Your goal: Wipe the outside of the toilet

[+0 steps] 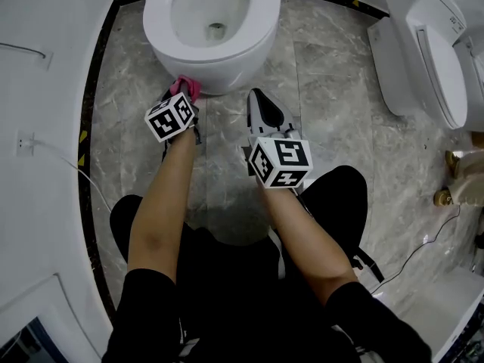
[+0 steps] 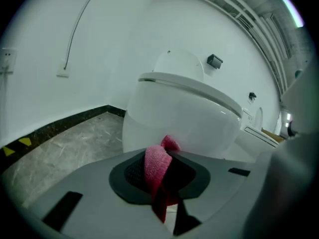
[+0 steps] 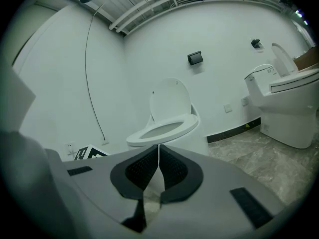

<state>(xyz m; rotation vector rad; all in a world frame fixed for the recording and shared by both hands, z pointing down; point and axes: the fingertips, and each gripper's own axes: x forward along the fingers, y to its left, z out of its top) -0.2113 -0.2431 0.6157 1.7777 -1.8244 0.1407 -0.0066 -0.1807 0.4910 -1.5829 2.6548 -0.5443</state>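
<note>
**Cloth at the lower front of the bowl**

My left tool (image 1: 183,100) was pinching a pink cloth (image 1: 185,88); in the left gripper view the cloth stood bunched between the dark pads, its upper end poking out towards the toilet (image 1: 215,65); from the head view the cloth sat right at the lower front of the bowl's outside, low down near the floor (image 1: 333,89); whether it pressed on the porcelain I could not tell; my right tool (image 1: 256,97) hung just beside the left one, a little further back from the bowl, pointing at its front; its jaws were pressed together with nothing between them, as the right gripper view showed, with the toilet's seat and raised lid beyond them; a second toilet (image 1: 423,59) stood well apart on my right, against the wall
</note>
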